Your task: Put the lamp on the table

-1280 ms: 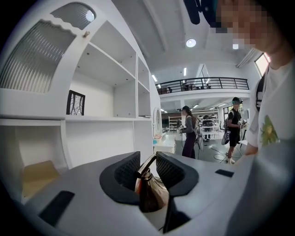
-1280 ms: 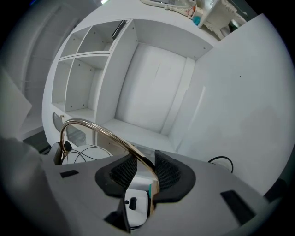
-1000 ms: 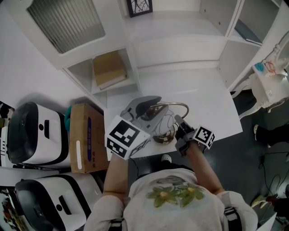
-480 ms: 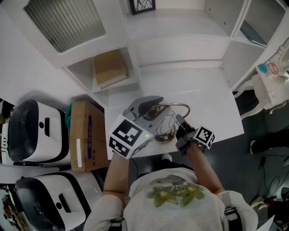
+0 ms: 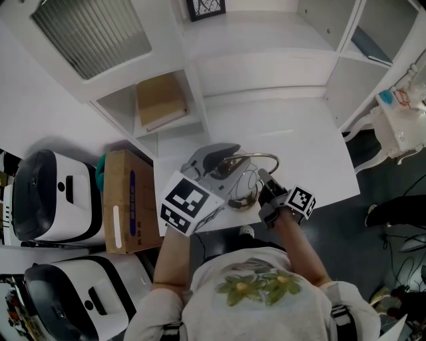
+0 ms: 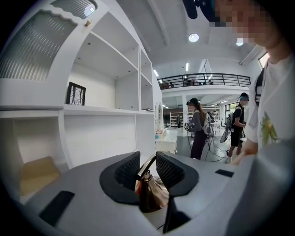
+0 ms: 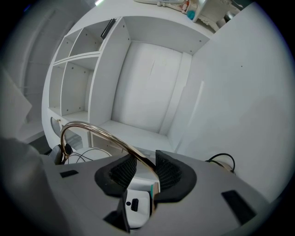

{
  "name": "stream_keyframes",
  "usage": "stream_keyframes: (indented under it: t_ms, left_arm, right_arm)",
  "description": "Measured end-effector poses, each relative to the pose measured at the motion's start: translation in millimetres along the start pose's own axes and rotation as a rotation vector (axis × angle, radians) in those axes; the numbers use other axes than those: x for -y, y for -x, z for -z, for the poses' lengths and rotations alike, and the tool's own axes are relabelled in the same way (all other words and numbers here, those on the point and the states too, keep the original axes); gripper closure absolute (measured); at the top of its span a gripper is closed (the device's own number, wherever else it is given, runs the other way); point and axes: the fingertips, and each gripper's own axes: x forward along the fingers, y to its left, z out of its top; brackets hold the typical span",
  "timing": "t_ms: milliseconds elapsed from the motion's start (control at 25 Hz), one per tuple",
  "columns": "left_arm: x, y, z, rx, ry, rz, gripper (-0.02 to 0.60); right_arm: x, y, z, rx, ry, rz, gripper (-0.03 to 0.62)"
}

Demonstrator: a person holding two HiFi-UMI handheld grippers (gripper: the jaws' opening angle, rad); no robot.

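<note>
Setting lamp (image 5: 243,198) down at near edge of table (image 5: 286,133), with a gripper on each side.

- **Left gripper** (image 6: 147,162): closed on lamp where neck meets copper shade, with shade just under pads.
- **Right gripper** (image 7: 144,162): placed round arched neck (image 7: 79,123), jaws opening and already well wider than the thin tube between them. No squeeze visible.

Judged as release stage, with placement nearly done. Contact of lamp's foot with tabletop not shown in any view.

Calls next for:
- a check for free standing before easing left jaws apart;
- drawing both grippers back toward body without catching the arch;
- a nudge farther inward first, advisable given closeness to edge.

Surface: plain white, smooth, bare beyond lamp.

Surroundings:
- white shelving (image 5: 266,40) behind table, with framed picture (image 5: 204,8) on upper ledge;
- tan box (image 5: 160,100) in a side cubby;
- cardboard carton (image 5: 130,210) and white machines (image 5: 40,196) at left, below table level;
- past left jaws, a large hall with railed gallery and people (image 6: 199,126) standing.
</note>
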Motion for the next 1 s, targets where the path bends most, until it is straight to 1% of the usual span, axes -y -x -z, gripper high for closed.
stream_keyframes:
  t_ms: [240, 560, 1000]
  left_arm:
    - [5.0, 0.3, -3.2, 0.024, -0.014, 0.003, 0.454]
    - [5.2, 9.5, 6.6, 0.021, 0.008, 0.0, 0.454]
    - [12.5, 20.7, 8.8, 0.038, 0.01, 0.009, 0.454]
  right_arm:
    - [1.4, 1.4, 0.3, 0.002, 0.0, -0.007, 0.451]
    - [1.5, 2.5, 5.5, 0.003, 0.005, -0.01, 0.442]
    - [-2.8, 5.1, 11.8, 0.014, 0.033, -0.039, 0.442]
